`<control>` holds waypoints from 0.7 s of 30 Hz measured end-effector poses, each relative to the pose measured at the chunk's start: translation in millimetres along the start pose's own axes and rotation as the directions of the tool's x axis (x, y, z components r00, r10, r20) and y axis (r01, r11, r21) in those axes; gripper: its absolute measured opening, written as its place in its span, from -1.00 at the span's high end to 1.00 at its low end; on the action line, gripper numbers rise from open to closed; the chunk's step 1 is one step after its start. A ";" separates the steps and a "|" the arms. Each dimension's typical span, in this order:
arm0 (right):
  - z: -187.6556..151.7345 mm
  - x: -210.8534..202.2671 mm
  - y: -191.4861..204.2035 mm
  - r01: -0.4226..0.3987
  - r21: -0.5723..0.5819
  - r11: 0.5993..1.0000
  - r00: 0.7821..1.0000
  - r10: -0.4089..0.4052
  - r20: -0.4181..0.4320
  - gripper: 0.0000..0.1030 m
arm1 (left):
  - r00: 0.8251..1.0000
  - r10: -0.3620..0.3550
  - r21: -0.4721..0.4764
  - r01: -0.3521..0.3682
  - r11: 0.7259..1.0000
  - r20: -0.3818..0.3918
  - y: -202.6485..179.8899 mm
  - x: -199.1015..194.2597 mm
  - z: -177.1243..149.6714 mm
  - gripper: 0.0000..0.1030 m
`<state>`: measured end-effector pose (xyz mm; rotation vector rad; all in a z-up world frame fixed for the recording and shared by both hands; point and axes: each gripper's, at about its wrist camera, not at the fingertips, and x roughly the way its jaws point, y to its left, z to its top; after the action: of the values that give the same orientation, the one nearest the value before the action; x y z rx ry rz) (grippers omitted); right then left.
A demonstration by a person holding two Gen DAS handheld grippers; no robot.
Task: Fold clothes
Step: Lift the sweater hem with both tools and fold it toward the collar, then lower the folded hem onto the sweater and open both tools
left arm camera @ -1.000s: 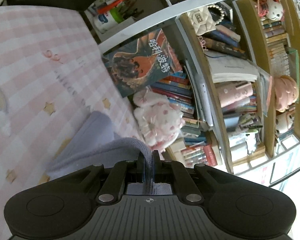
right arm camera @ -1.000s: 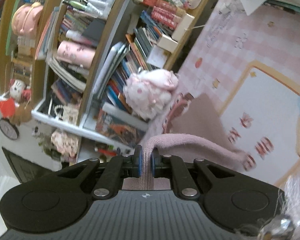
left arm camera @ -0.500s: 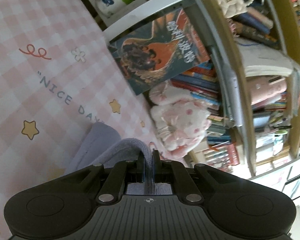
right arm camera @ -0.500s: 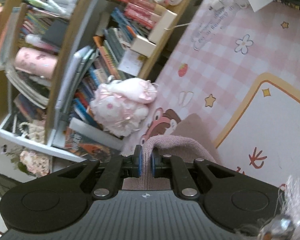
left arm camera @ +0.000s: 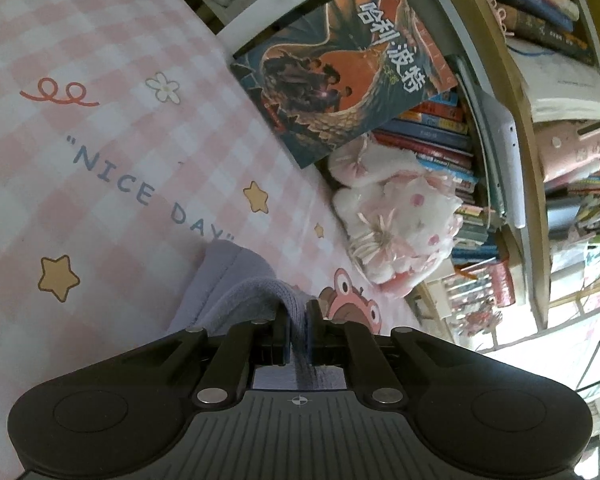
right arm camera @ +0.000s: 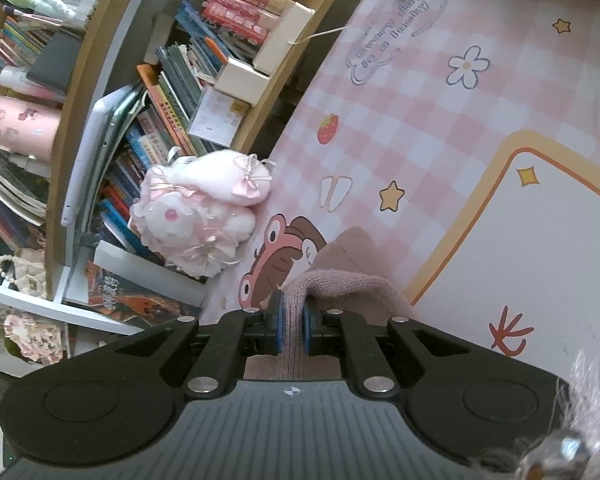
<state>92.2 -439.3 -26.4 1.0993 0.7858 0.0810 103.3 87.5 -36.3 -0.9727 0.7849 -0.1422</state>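
In the left wrist view a lilac knit garment (left arm camera: pixel 228 276) rests bunched on the pink checked mat (left arm camera: pixel 100 152). Its edge fold runs up between the pads of my left gripper (left arm camera: pixel 298 312). Those jaws are opening, but the fold still fills the narrow gap between them. The right wrist view shows a mauve-pink knit garment (right arm camera: pixel 352 284) heaped on the mat (right arm camera: pixel 420 120). My right gripper (right arm camera: pixel 293 308) is shut on a fold of it between blue pads. Both grippers point down at the mat near its far edge.
A pink and white plush toy (left arm camera: pixel 396 232) (right arm camera: pixel 196 216) sits at the mat's edge against a crowded bookshelf (right arm camera: pixel 112 92). A dragon-cover book (left arm camera: pixel 348 68) leans there too. A fuzzy sleeve (right arm camera: pixel 588 400) shows at the lower right.
Both grippers came down and forward toward the mat with the fabric in them, and the mat print has grown larger. The left jaws now stand slightly wider around the fold.
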 end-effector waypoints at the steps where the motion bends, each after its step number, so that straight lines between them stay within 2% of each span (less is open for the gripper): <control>1: 0.3 0.7 -0.1 0.007 0.001 1.000 1.000 -0.007 -0.002 0.75 | 1.000 0.011 -0.003 -0.011 1.000 -0.004 0.3 0.5 0.8 0.74; 3: 0.7 1.8 0.1 0.025 0.001 1.000 1.000 -0.025 -0.001 0.72 | 0.999 0.035 -0.008 -0.035 0.999 -0.007 1.2 1.0 2.6 0.57; 5: 0.8 2.5 1.1 0.034 -0.004 0.999 0.999 -0.034 -0.002 0.59 | 0.998 0.058 -0.015 -0.058 0.998 0.008 2.8 -0.4 5.4 0.45; 6: 0.9 1.7 2.1 0.041 -0.009 0.999 0.999 -0.041 0.006 0.55 | 0.998 0.058 -0.016 -0.058 0.998 0.015 3.7 -1.8 6.9 0.44; 8: 1.2 0.0 4.0 0.054 -0.018 0.998 0.998 -0.053 0.021 0.27 | 0.998 0.060 -0.012 -0.060 0.998 0.029 5.0 -5.1 9.7 0.39; 14: 6.7 -9.5 6.7 0.090 -0.054 0.994 0.994 -0.086 0.064 0.18 | 0.990 0.130 0.098 -0.134 0.986 0.052 2.0 -11.0 11.1 0.38; 17: 6.4 -13.3 7.9 0.129 -0.103 0.986 0.989 -0.121 0.081 0.14 | 0.984 0.168 0.235 -0.175 0.956 0.052 -7.3 -10.8 2.8 0.38; 21: -2.1 -10.1 13.5 0.226 -0.245 0.943 0.974 -0.212 0.085 0.12 | 0.973 0.224 0.433 -0.224 0.873 0.050 -23.4 -3.2 -13.6 0.38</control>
<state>87.7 -435.5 -10.4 0.7642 0.8172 -0.0378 97.4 66.1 -20.5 -0.4497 0.8174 -0.1108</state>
